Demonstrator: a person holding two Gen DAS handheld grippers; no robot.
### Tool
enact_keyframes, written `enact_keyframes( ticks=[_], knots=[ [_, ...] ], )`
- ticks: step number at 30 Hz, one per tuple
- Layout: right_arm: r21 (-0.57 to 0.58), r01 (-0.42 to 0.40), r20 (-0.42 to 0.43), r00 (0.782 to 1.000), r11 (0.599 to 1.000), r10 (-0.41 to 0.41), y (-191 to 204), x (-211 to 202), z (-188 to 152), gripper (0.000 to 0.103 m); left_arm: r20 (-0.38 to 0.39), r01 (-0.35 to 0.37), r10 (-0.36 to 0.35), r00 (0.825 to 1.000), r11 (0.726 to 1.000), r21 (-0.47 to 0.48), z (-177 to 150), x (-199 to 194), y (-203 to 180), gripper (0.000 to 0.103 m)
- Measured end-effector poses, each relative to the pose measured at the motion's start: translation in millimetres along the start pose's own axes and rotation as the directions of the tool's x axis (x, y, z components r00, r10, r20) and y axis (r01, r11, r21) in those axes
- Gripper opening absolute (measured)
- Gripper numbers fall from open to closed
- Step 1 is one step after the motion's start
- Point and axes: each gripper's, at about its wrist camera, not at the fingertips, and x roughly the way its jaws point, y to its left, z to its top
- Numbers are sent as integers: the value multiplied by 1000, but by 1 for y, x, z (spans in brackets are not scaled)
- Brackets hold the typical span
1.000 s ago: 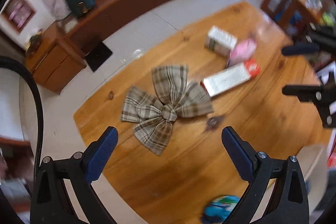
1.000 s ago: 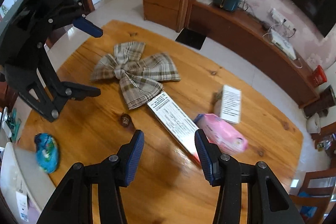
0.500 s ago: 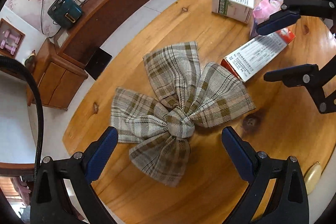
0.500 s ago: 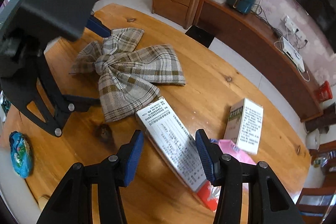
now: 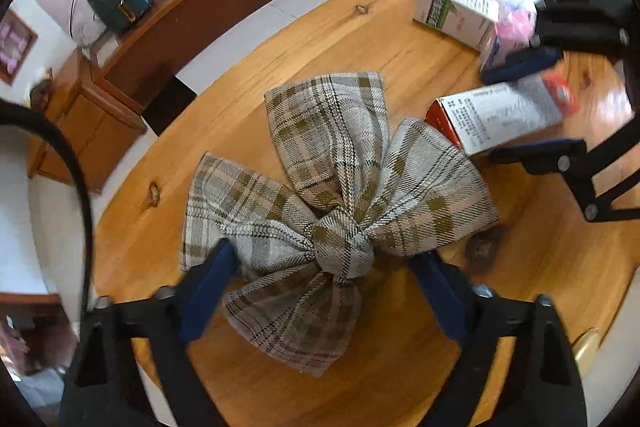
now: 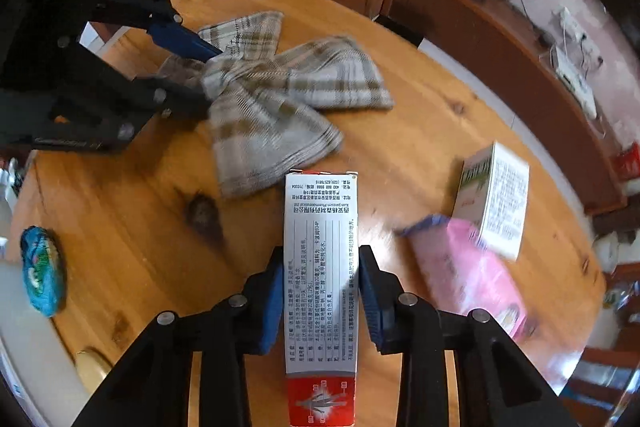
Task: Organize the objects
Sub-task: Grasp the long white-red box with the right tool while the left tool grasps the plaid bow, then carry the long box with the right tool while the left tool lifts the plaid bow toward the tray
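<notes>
Right gripper [image 6: 320,291] jaws, just closing, clamp the long box [image 6: 320,267]; left gripper [image 5: 320,279] jaws, narrowing, straddle the plaid bow [image 5: 340,211] ungripped. Close squarely on its knot.

Woven plaid cloth bow [image 5: 332,211] lies on glossy varnished wood table [image 5: 400,47]; matt printed cardboard carton [image 6: 320,267].

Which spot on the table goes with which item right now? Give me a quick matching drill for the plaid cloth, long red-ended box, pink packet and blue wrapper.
Things:
1. plaid cloth
2. long red-ended box
3. pink packet
4. blue wrapper

Places:
A. near the table edge, alone
B. partly under the green-and-white box
C. between the left gripper fingers
D. between the right gripper pads

Pairs: 1-C, 2-D, 3-B, 4-A
</notes>
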Motion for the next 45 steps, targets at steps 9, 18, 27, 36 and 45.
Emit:
enact_keyframes(
  ticks=[9,18,27,36,45],
  knots=[
    [103,-33,76,997,994,25,7,-38,-36,35,-5,16,-17,1000,998,-63,-13,-13,-16,27],
    [204,-2,173,984,979,-34,11,-109,-84,35,17,58,-56,998,986,-158,-39,-60,-28,23],
    [254,5,267,961,967,-75,26,-190,-130,35,121,9,18,992,976,-216,-75,-168,-39,23],
    [251,-116,375,927,961,14,88,-261,-187,35,138,-8,45,989,966,-259,-119,-249,-85,23],
    [441,-293,382,917,848,119,124,-280,-235,35,169,23,26,985,959,-282,-162,-292,-149,23]
  ],
)
